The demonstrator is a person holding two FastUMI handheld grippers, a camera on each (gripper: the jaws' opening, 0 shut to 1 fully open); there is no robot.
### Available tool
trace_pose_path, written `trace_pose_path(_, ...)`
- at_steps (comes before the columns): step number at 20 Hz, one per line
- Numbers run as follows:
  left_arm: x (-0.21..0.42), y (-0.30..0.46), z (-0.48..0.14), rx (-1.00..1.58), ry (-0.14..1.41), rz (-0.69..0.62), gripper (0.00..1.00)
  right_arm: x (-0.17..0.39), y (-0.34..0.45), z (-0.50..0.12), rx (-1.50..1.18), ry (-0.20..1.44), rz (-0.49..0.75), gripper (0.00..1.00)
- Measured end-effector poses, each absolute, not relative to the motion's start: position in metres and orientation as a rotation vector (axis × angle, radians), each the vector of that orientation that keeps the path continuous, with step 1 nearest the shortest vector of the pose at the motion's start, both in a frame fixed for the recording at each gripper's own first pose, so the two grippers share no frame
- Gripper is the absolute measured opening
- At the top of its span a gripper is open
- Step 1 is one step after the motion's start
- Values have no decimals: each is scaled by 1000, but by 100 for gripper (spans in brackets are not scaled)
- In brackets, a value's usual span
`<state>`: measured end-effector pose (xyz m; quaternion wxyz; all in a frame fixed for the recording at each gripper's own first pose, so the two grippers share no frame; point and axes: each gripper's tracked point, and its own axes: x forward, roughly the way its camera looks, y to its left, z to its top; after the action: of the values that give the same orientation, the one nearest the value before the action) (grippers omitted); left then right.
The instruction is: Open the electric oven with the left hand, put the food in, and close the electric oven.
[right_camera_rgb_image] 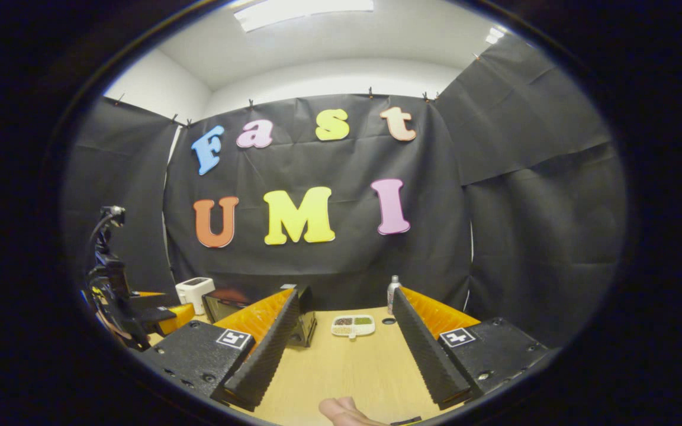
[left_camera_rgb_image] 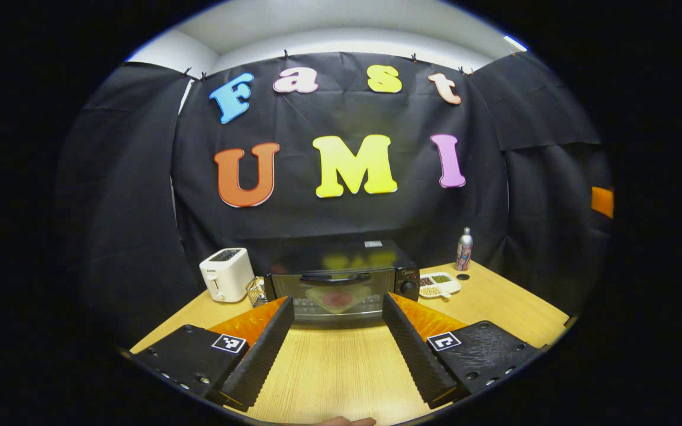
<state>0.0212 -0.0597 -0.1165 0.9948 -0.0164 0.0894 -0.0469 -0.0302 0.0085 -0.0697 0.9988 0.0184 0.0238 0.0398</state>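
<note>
The black electric oven [left_camera_rgb_image: 341, 278] stands at the back middle of the wooden table [left_camera_rgb_image: 341, 367], its glass door closed under a dark handle [left_camera_rgb_image: 335, 276]. Behind the glass I see a pale plate with something pinkish [left_camera_rgb_image: 337, 297] on it. My left gripper [left_camera_rgb_image: 337, 300] is open, held a short way in front of the door and touching nothing. My right gripper [right_camera_rgb_image: 346, 293] is open too and holds nothing, off to the oven's right. In the right gripper view the oven [right_camera_rgb_image: 222, 305] is partly hidden behind a finger, and the left gripper [right_camera_rgb_image: 151, 316] shows at far left.
A white toaster [left_camera_rgb_image: 227, 273] and a small wire basket [left_camera_rgb_image: 256, 291] sit left of the oven. Right of it lie a white divided dish of food [left_camera_rgb_image: 440, 284], a metal bottle [left_camera_rgb_image: 464, 249] and a small dark cap [left_camera_rgb_image: 462, 276]. A person's fingertip [right_camera_rgb_image: 344, 411] shows at the bottom edge.
</note>
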Motion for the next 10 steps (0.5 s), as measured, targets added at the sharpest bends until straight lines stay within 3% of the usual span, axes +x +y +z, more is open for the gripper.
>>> trace_pose_path(6,-44,-41,-43,16,29,-70,95,-63,9,-46,13,-9,81,96)
trace_pose_path(7,-53,-39,-39,18,22,-66,95,-69,11,-43,11,-16,85,100)
trace_pose_path(10,-72,-41,-30,3,21,-59,95,-80,14,-40,-1,-37,95,96)
